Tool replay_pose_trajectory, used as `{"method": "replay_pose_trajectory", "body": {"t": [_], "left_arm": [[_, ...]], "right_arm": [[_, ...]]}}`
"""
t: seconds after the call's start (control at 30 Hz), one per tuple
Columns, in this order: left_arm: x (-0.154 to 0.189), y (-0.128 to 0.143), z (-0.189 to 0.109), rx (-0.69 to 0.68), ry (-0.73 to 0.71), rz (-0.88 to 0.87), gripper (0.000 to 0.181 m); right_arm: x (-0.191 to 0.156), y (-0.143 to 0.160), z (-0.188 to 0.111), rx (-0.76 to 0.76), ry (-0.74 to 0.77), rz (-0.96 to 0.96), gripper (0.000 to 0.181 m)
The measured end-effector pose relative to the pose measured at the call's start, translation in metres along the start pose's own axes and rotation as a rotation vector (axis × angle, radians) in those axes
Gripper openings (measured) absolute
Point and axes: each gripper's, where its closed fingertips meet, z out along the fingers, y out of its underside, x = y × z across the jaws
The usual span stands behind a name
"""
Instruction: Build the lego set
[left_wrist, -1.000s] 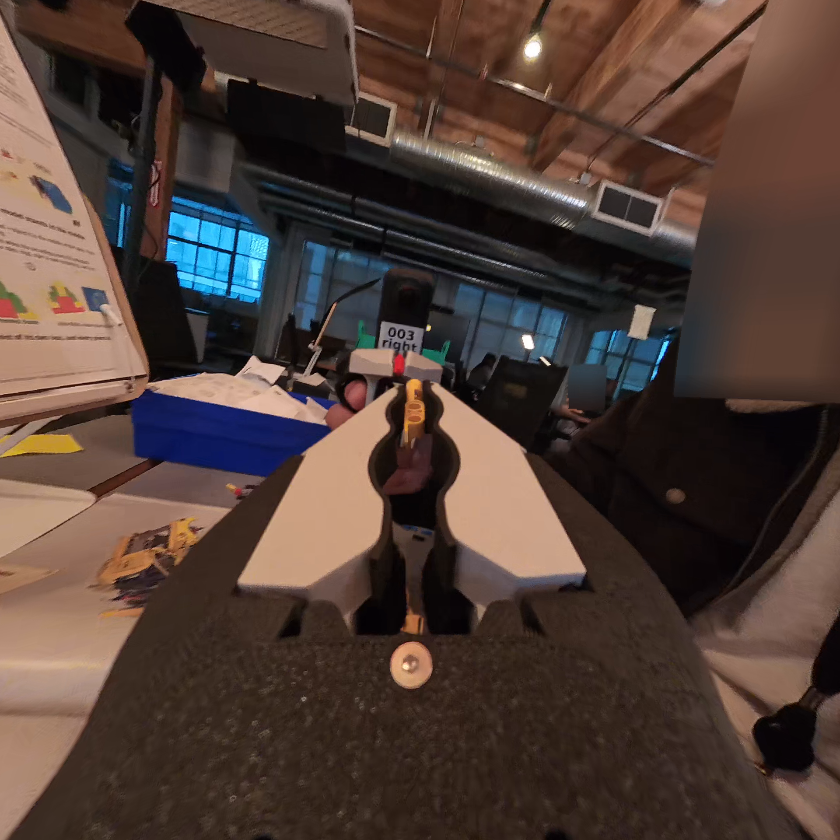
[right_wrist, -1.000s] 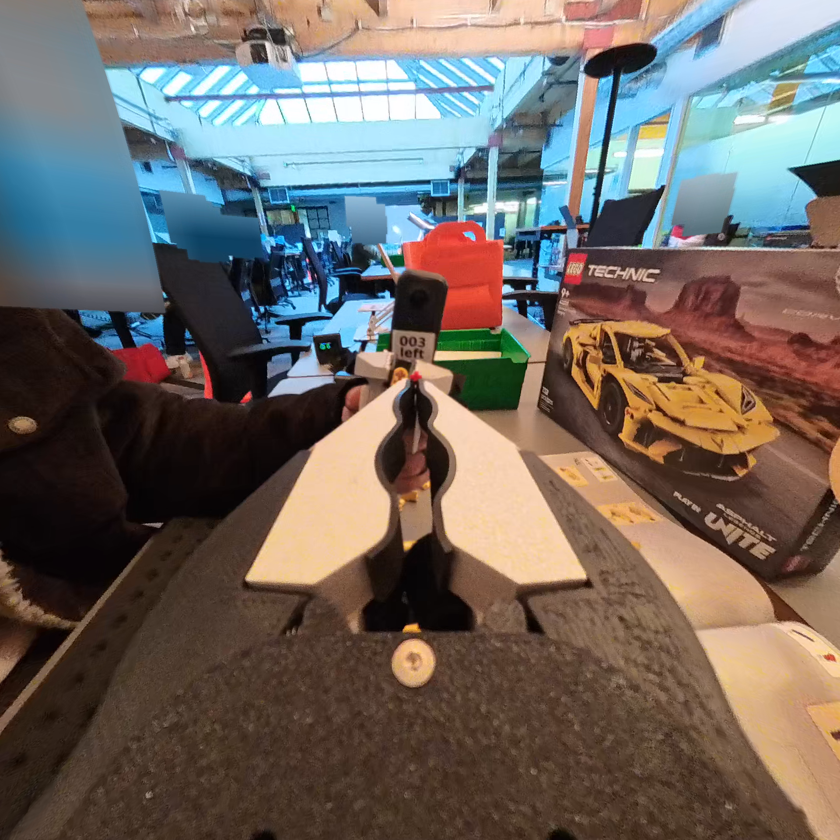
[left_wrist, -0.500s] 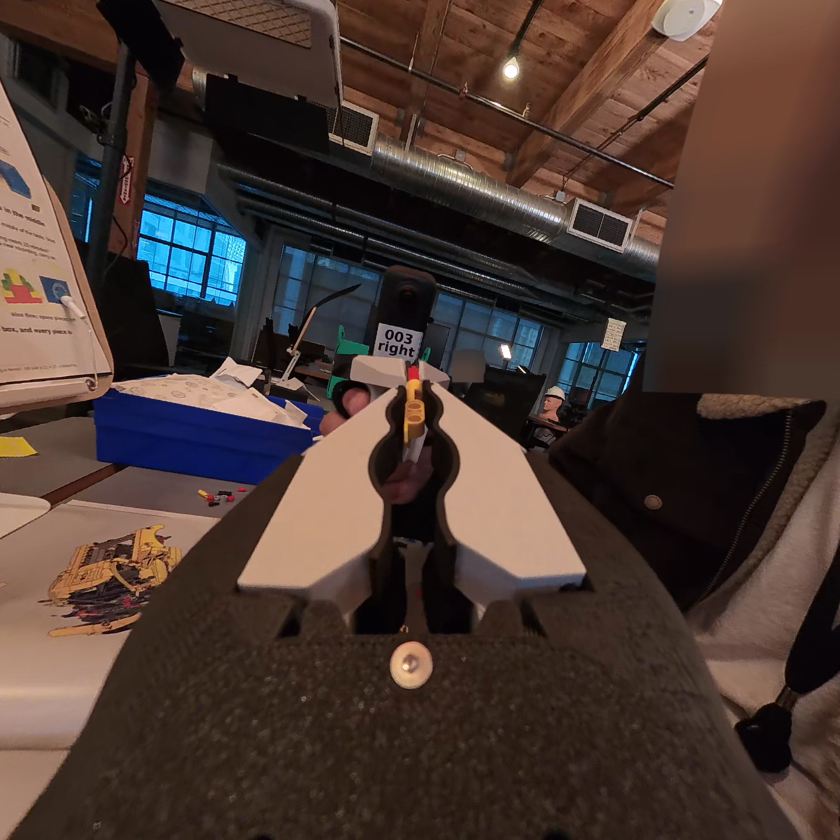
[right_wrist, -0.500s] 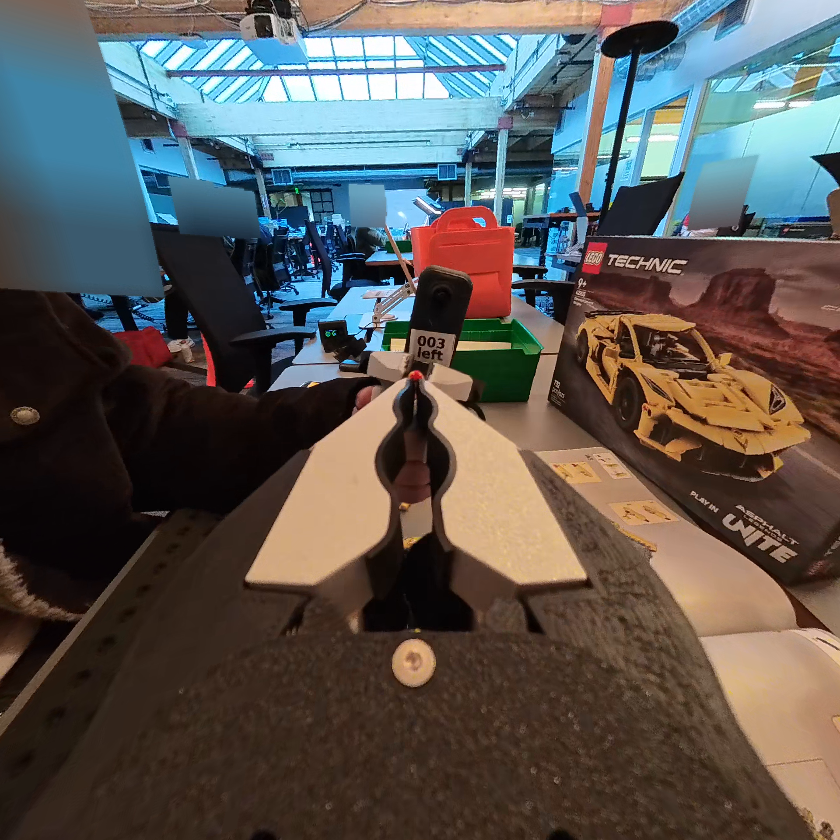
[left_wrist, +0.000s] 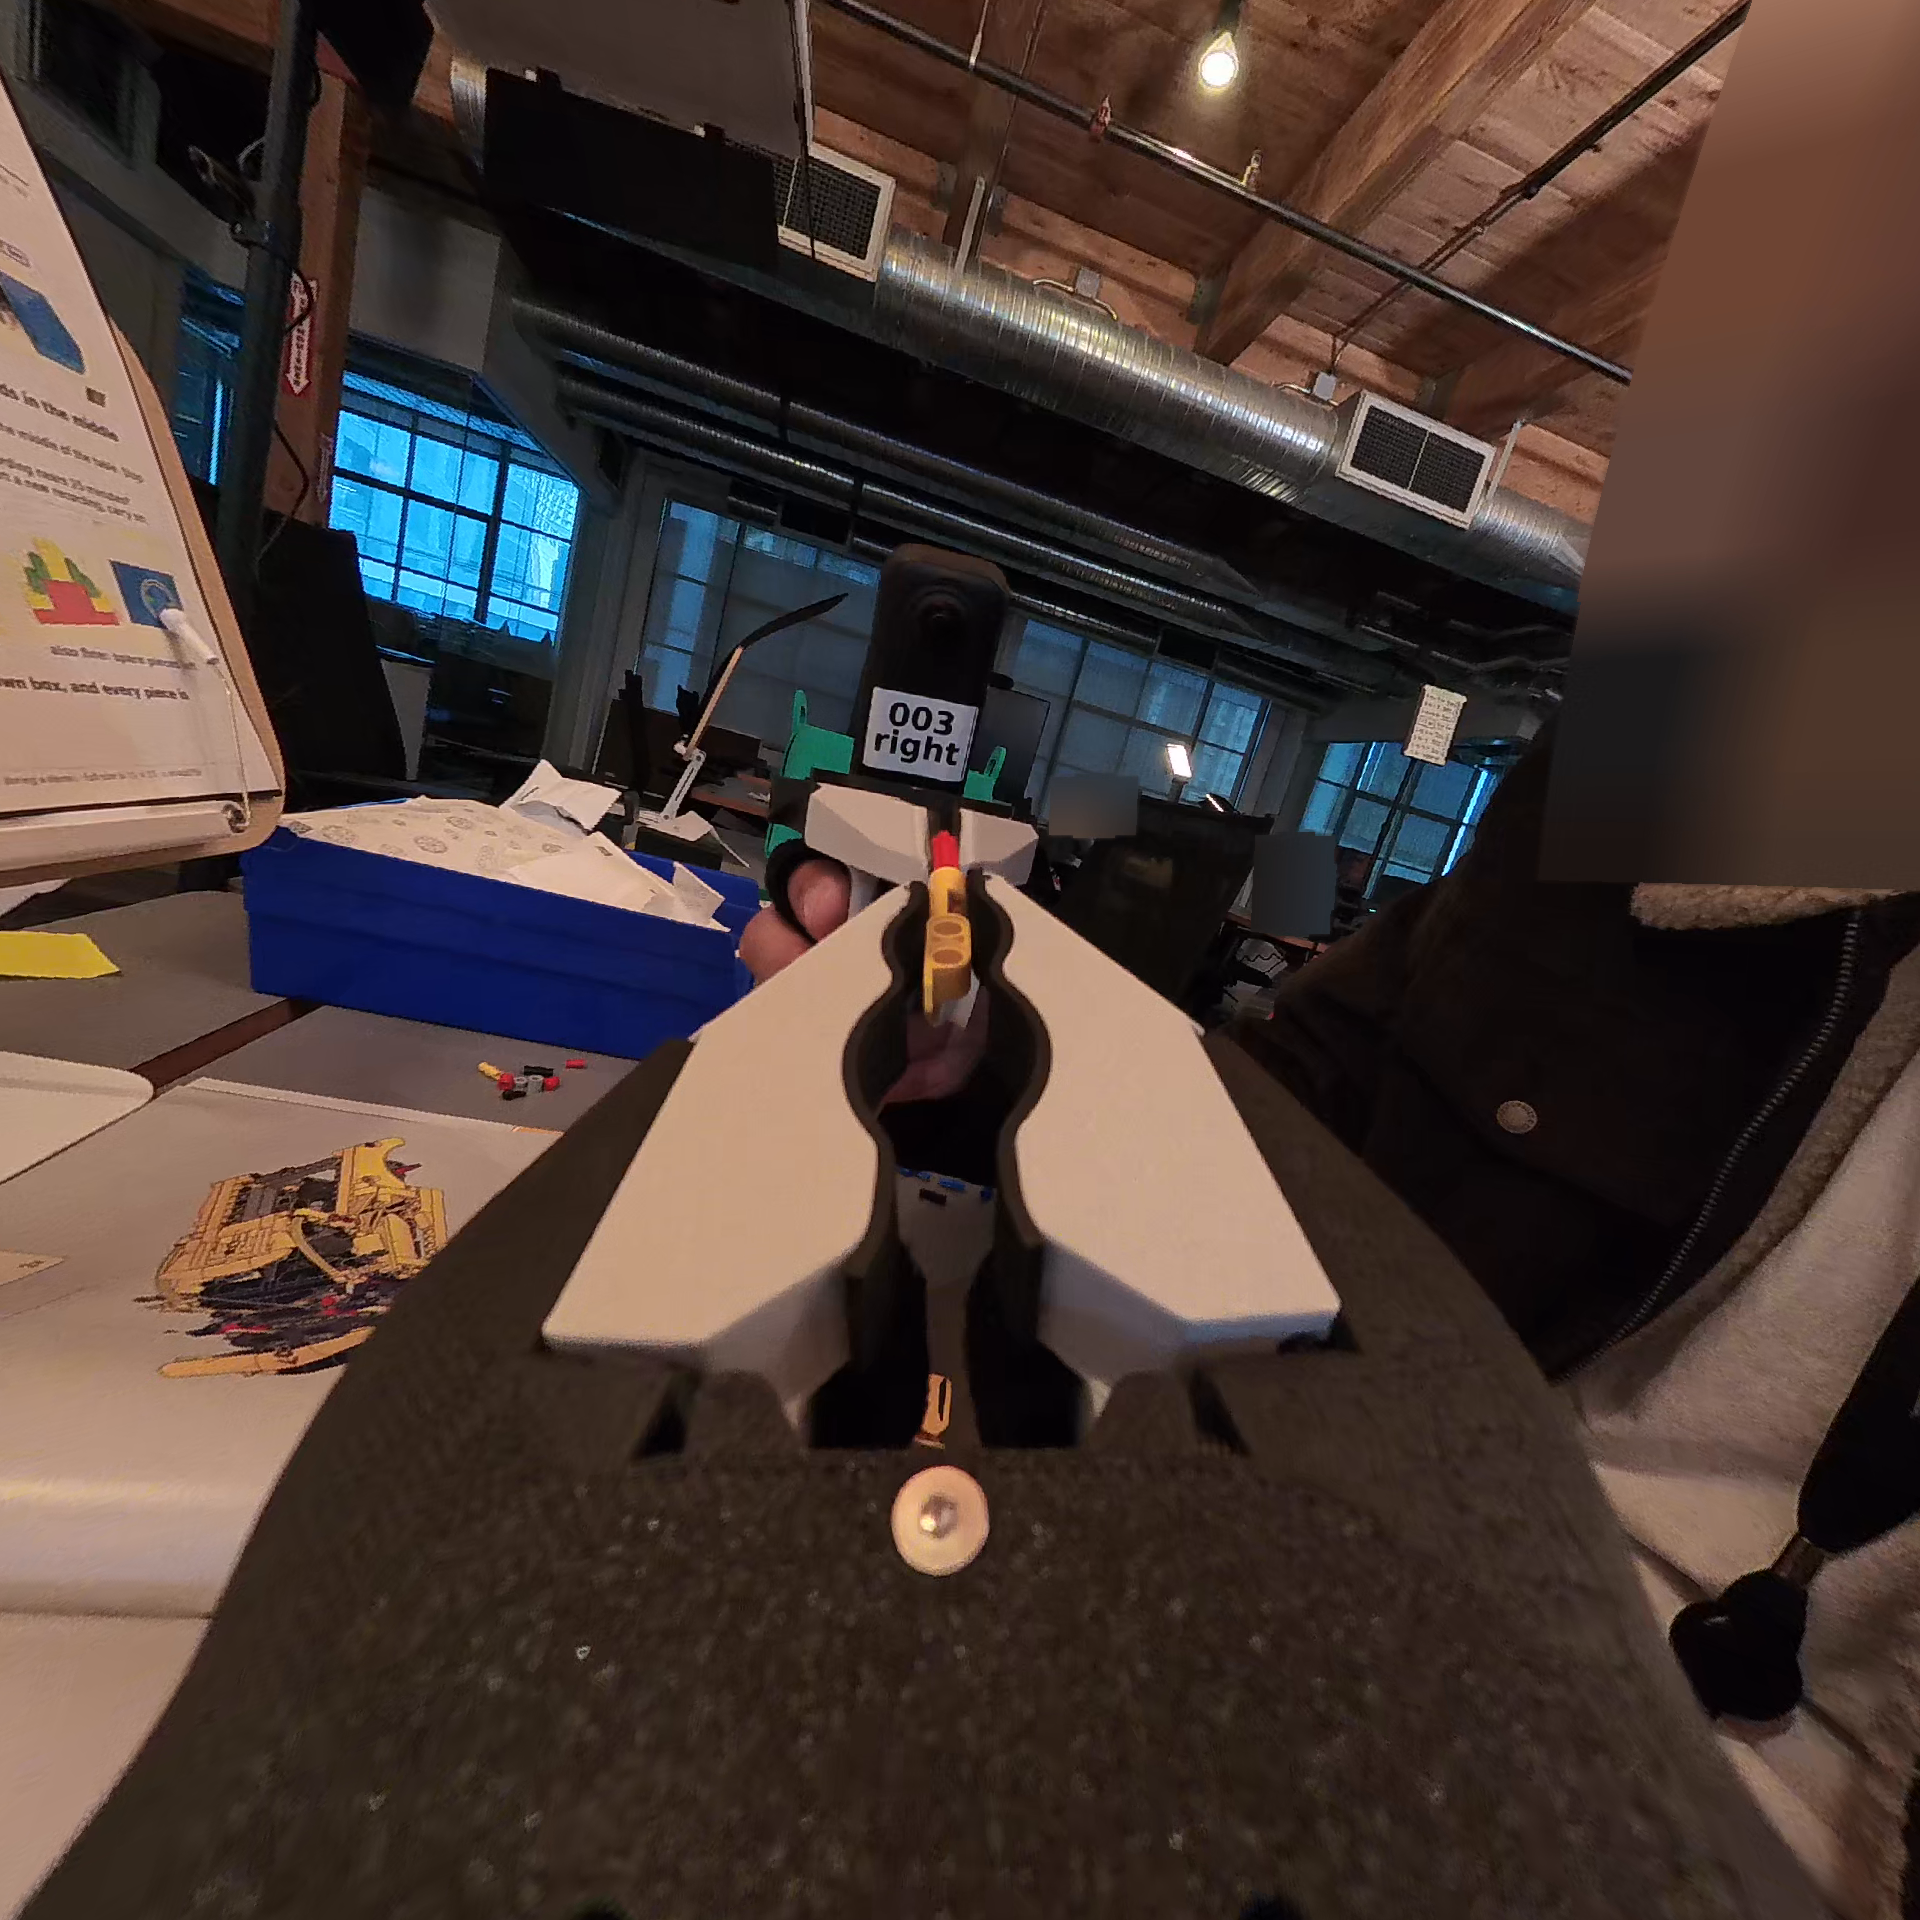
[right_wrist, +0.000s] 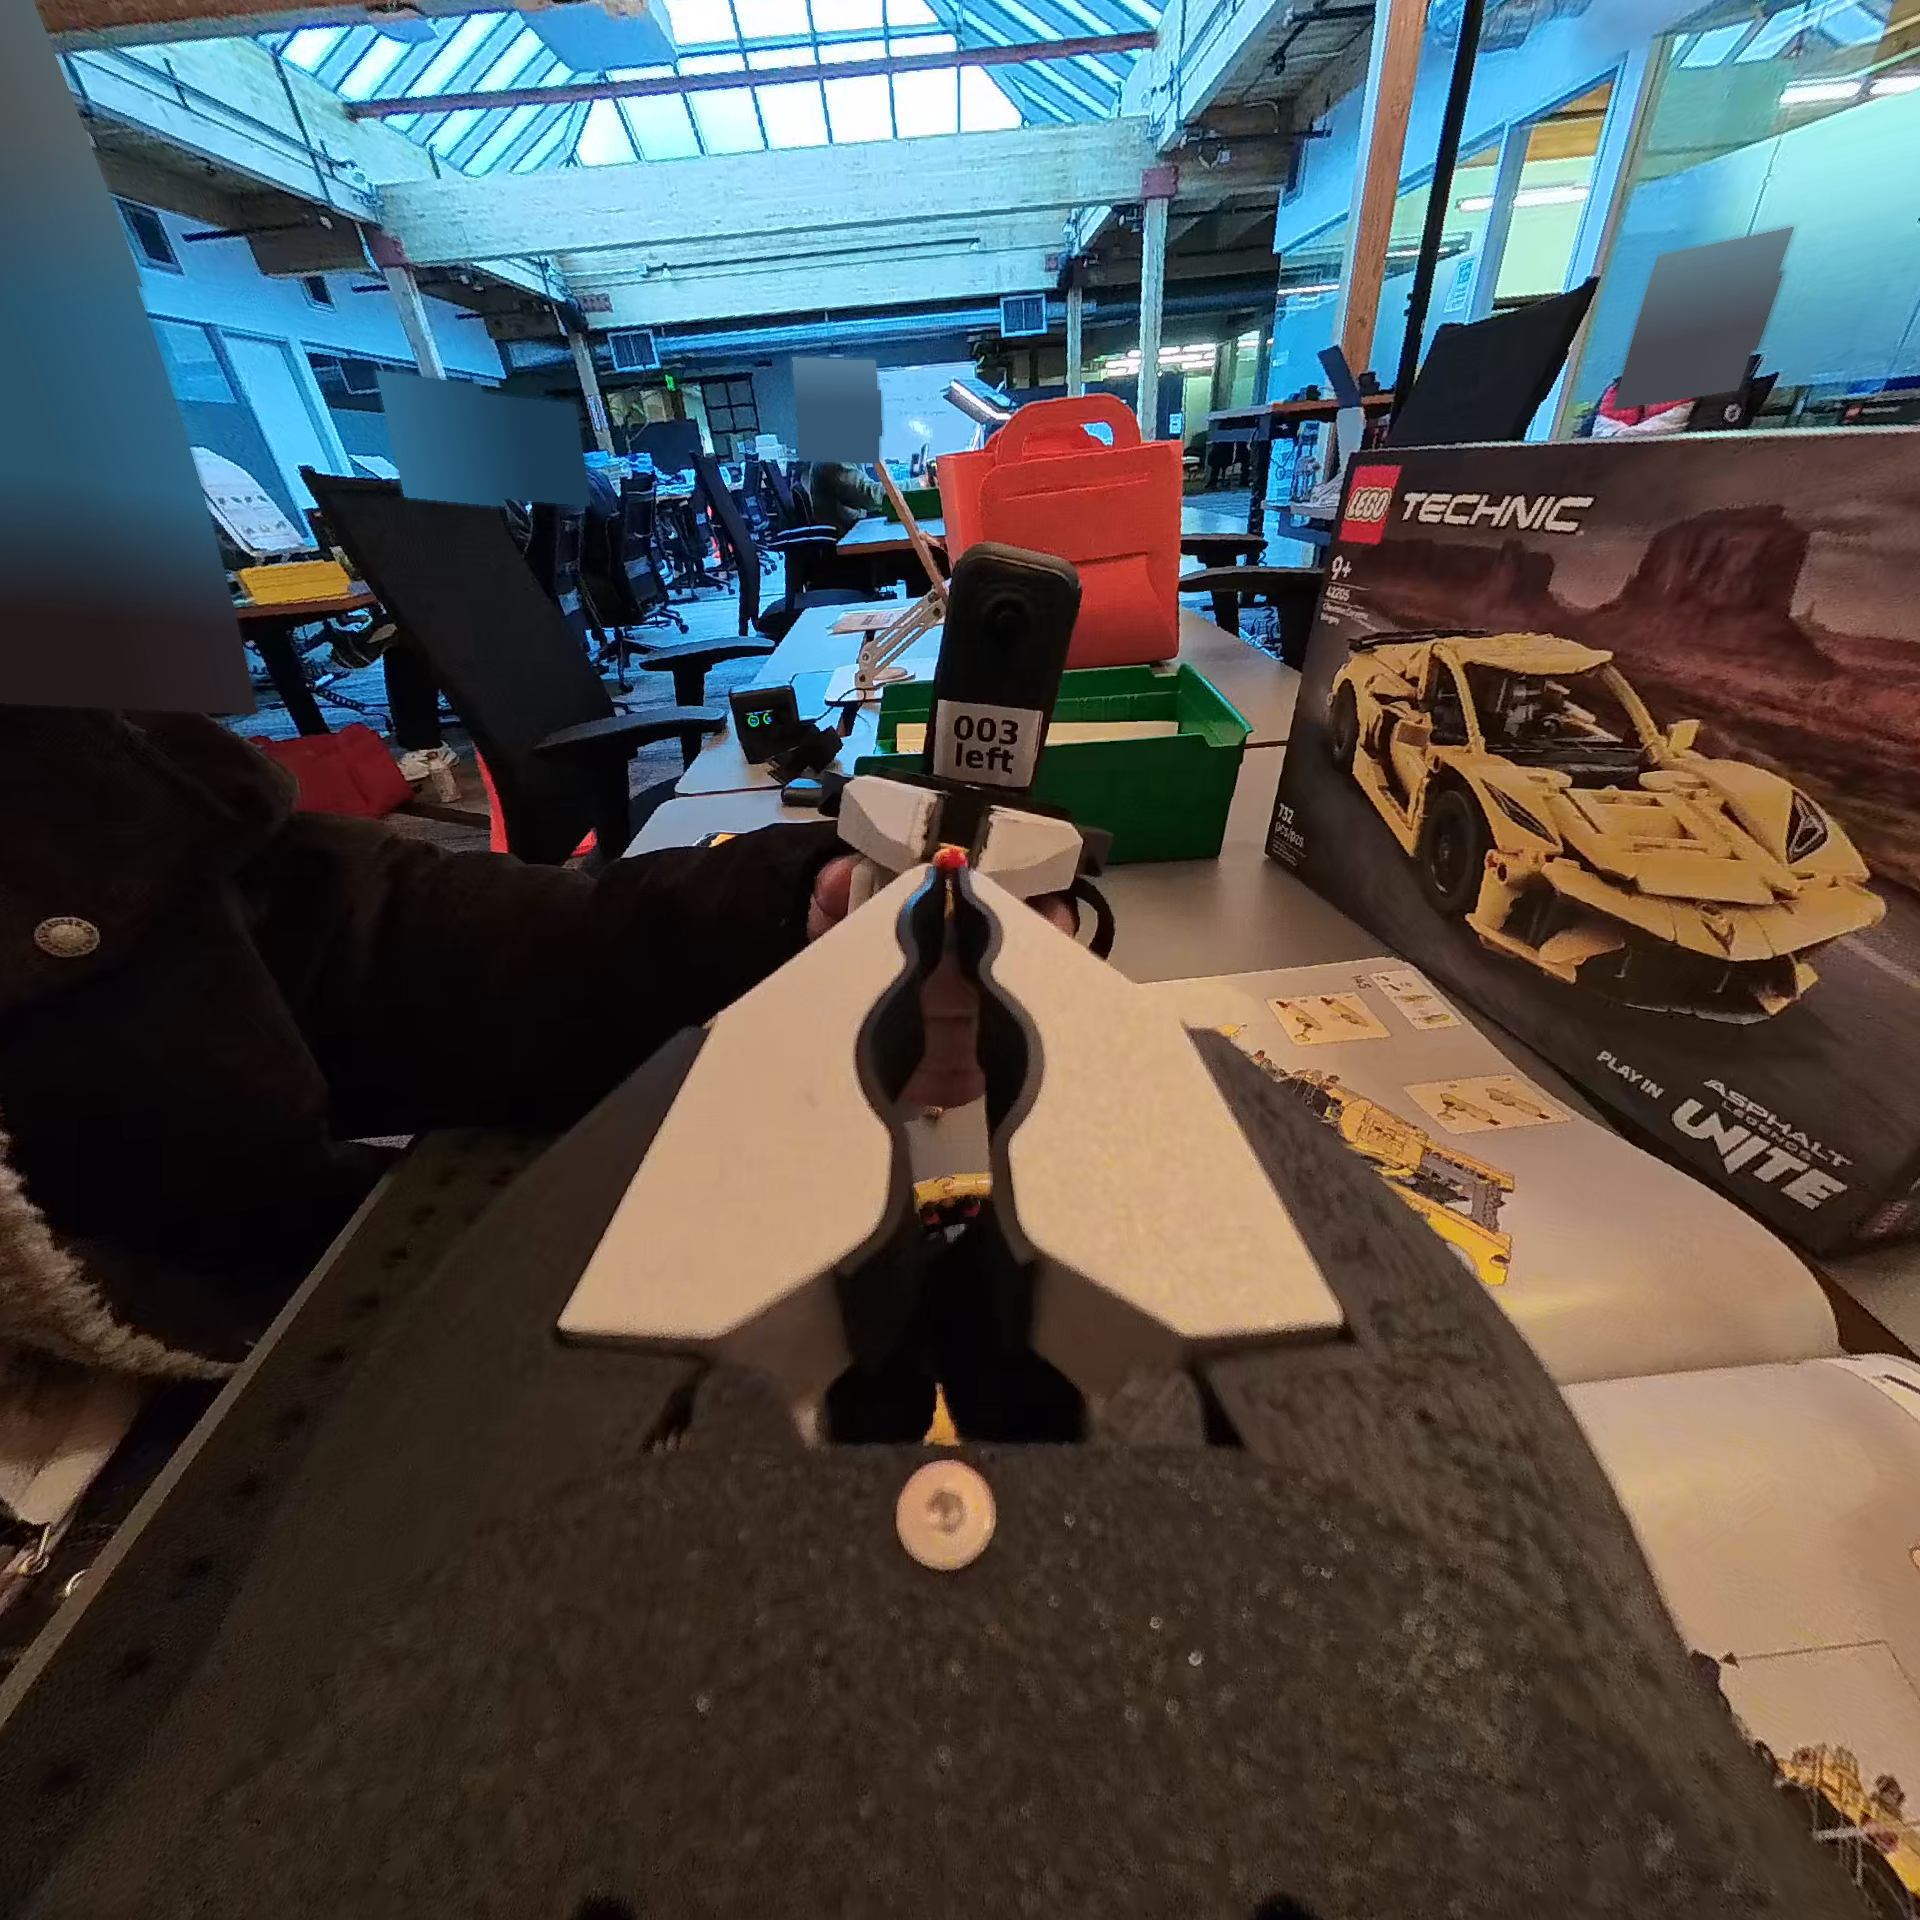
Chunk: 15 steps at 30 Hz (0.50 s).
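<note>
The left tongs (left_wrist: 948, 914) are closed on a small yellow beam (left_wrist: 945, 940) with round holes, held upright at their tips. Facing them tip to tip, the right tongs (right_wrist: 948, 883) pinch a red pin (right_wrist: 948, 858), which in the left wrist view sits just above the beam's top end. Held nose to nose above the table (left_wrist: 416, 1049), the 2 pieces are lined up, likely so the pin can be pushed into a hole of the beam; whether it is already seated cannot be told.

On the grey table lie an open instruction booklet (right_wrist: 1455, 1164) showing the yellow car, a few loose small pieces (left_wrist: 528, 1076), a blue bin (left_wrist: 457, 945) of paper bags, a green bin (right_wrist: 1164, 790) and the set's box (right_wrist: 1621, 790) standing upright. Around it is an open workshop with wooden ceiling beams, ducts and office chairs.
</note>
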Motion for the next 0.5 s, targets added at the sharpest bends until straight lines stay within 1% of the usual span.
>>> {"method": "replay_pose_trajectory", "body": {"t": [0.5], "left_arm": [[-0.0007,0.0030,0.0013,-0.015,-0.001,0.001,0.006]], "right_arm": [[-0.0008,0.0045,0.0016,-0.015,-0.024,0.038,0.002]]}}
